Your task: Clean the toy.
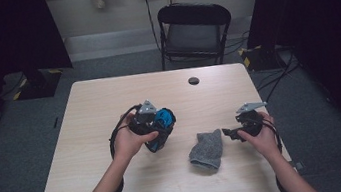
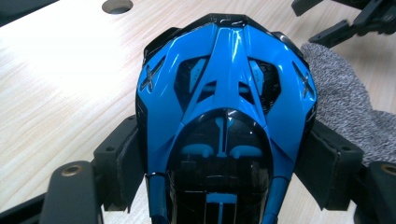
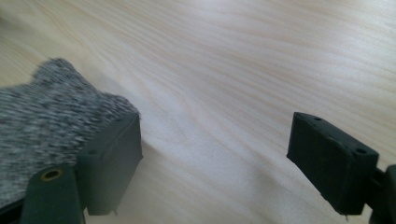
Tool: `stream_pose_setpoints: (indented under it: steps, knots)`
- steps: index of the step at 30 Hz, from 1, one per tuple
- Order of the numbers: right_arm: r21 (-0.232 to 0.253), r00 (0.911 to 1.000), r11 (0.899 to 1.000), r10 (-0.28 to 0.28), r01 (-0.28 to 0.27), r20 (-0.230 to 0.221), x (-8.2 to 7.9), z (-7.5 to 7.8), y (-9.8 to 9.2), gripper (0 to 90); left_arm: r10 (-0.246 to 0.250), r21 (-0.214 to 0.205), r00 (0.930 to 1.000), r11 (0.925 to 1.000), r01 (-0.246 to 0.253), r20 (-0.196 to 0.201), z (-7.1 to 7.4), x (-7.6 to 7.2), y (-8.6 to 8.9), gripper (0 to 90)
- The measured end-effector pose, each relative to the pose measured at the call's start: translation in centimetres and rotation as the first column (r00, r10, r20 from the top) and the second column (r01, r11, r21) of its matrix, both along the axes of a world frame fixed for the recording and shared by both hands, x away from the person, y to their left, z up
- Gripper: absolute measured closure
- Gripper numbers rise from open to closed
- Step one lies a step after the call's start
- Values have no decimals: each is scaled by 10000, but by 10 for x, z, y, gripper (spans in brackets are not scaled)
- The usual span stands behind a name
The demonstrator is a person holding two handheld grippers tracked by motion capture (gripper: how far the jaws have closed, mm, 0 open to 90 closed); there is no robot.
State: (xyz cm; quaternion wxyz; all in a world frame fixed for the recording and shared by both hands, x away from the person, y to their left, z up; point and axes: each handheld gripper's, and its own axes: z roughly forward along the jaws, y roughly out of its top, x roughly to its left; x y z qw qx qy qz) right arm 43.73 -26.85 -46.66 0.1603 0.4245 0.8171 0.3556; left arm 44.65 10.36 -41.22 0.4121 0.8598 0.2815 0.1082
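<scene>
My left gripper (image 1: 160,127) is shut on a glossy blue and black toy car (image 1: 164,119) and holds it above the middle of the wooden table (image 1: 107,94). In the left gripper view the blue car (image 2: 224,107) sits between both pads (image 2: 128,163), nose pointing away. A grey knitted sock (image 1: 208,150) lies flat on the table between the two hands. My right gripper (image 1: 229,133) hovers just right of it, jaws wide apart and empty. In the right gripper view that gripper (image 3: 215,158) shows bare wood between its pads, with the sock (image 3: 42,126) behind the left pad.
A round cable hole (image 1: 193,80) sits near the table's far edge. A black folding chair (image 1: 193,32) stands beyond the table. Dark curtains hang at both sides, and cables run over the floor at the right.
</scene>
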Motion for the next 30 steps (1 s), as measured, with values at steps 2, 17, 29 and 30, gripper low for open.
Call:
stream_pose_setpoints:
  steps: [2,17,29,30]
  knots:
    - [227,9999,9997,123,-124,61,-2,6,-1,186,-25,61,10000,10000,24,34,2,-1,-1,247]
    - [262,9863,9879,1541,-1528,-580,-19,14,59,199,-33,-16,9998,10000,34,192,9,-5,0,247]
    - [-99,9822,9867,1604,-1621,-976,-1,-15,75,198,-9,-164,10000,9999,9,28,1,-7,9,247]
    - [-69,9823,9864,1630,-1643,-928,2,-16,76,197,-19,-149,10000,9999,20,29,1,-7,9,247]
